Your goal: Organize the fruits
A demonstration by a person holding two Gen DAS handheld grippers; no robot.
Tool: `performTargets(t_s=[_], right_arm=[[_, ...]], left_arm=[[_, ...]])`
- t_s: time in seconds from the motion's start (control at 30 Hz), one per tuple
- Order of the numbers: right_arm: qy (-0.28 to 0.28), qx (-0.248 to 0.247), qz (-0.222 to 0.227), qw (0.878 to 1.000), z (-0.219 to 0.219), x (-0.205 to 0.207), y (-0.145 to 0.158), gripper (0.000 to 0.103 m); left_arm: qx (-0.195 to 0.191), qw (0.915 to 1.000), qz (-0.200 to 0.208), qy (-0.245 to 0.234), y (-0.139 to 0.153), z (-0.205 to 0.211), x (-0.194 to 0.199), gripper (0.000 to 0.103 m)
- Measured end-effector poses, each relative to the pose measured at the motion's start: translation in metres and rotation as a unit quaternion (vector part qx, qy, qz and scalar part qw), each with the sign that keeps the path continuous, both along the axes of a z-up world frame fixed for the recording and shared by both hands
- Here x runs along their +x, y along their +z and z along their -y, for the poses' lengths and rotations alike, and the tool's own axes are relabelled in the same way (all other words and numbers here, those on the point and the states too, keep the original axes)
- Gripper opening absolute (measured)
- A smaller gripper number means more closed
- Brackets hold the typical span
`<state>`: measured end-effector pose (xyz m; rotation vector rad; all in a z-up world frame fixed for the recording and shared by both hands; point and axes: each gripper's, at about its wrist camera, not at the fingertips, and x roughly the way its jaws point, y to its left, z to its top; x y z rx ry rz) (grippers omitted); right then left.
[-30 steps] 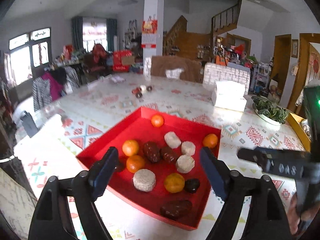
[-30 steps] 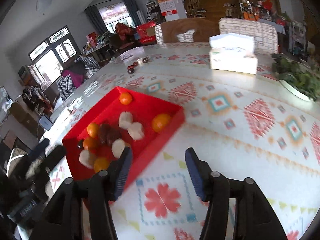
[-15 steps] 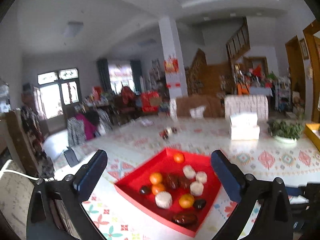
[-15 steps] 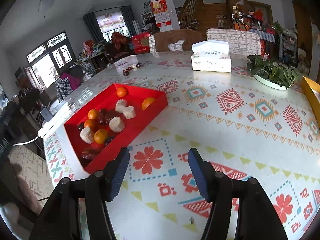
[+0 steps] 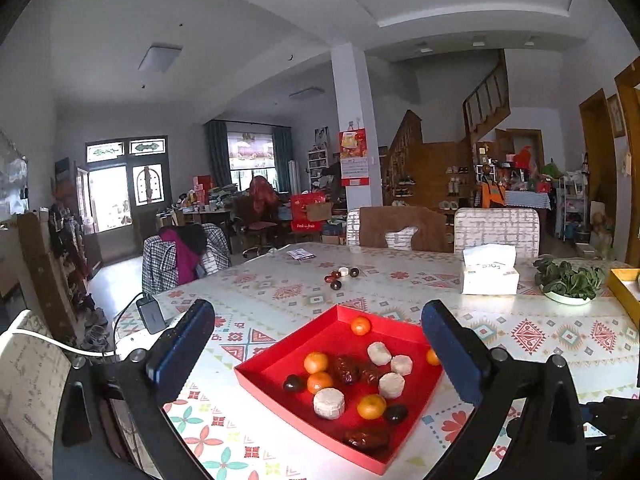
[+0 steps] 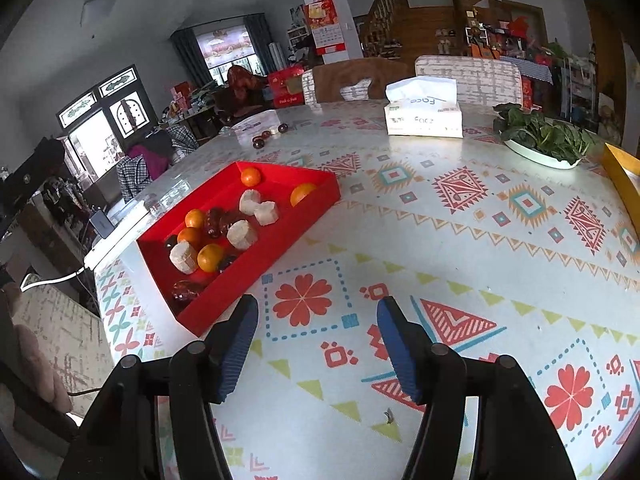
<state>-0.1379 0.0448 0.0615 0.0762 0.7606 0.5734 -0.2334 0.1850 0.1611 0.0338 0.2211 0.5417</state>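
A red tray point(image 5: 280, 360) point(image 6: 304, 216) sits on the patterned table and holds several oranges point(image 5: 316, 362) point(image 6: 210, 257), pale round pieces point(image 5: 329, 403) point(image 6: 241, 234) and dark red-brown fruits point(image 5: 344, 368) point(image 6: 216, 220). My left gripper point(image 5: 316, 344) is open and empty, raised above and in front of the tray. My right gripper point(image 6: 316, 340) is open and empty above the tablecloth, to the right of the tray's near corner.
A tissue box point(image 5: 490, 276) point(image 6: 424, 118), a plate of greens point(image 5: 568, 280) point(image 6: 540, 138) and a yellow tray point(image 5: 626, 292) point(image 6: 622, 176) stand at the right. A few small fruits point(image 5: 340, 276) point(image 6: 270, 134) lie far back. A charger point(image 5: 150, 314) sits at the left edge.
Both grippers have pulled back and risen away from the tray, staying open. The tray now looks smaller and lower in the left wrist view, farther left in the right wrist view.
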Motion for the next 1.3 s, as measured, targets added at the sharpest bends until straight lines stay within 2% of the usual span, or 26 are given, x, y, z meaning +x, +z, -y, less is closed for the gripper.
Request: performTargets(t_s=[0.17,0.3,0.53,0.63,0.8,0.87,1.0,1.17,1.3], right_arm=[[0.0,0.0,-0.004,1.0,-0.001,-0.001,-0.004,0.068],[-0.001,-0.007,-0.001,1.0,-0.004,-0.001,-0.005,0.069],[0.002,-0.014,-0.005,1.0,-0.008,0.001,-0.011,0.069],[0.004,-0.018,-0.005,1.0,-0.011,0.001,-0.013,0.069],[0.008,-0.025,-0.006,1.0,-0.015,0.002,-0.016,0.069],[0.011,-0.031,-0.005,0.999,-0.019,0.001,-0.017,0.07],[0.027,-0.059,0.001,0.998,-0.038,0.0,-0.017,0.07],[0.043,-0.1,0.007,0.994,-0.066,0.004,-0.018,0.07],[0.047,-0.106,0.007,0.993,-0.078,0.007,-0.015,0.07]], left_arm=[[-0.006,0.9998,-0.014,-0.011,-0.005,-0.001,0.007,0.103],[0.01,0.9998,-0.017,0.003,-0.008,0.0,0.01,0.103],[0.028,0.9988,0.007,0.04,-0.011,-0.004,0.004,0.103],[0.01,0.999,0.005,0.043,-0.013,-0.012,0.005,0.103],[-0.046,0.9988,-0.015,0.003,-0.022,-0.027,0.015,0.103],[-0.057,0.9981,-0.02,-0.012,-0.026,-0.03,0.019,0.103],[-0.06,0.9978,-0.019,-0.019,-0.03,-0.032,0.02,0.103],[-0.043,0.9989,-0.02,0.008,-0.031,-0.038,0.018,0.103],[-0.054,0.9971,-0.051,0.012,-0.034,-0.044,0.023,0.103]])
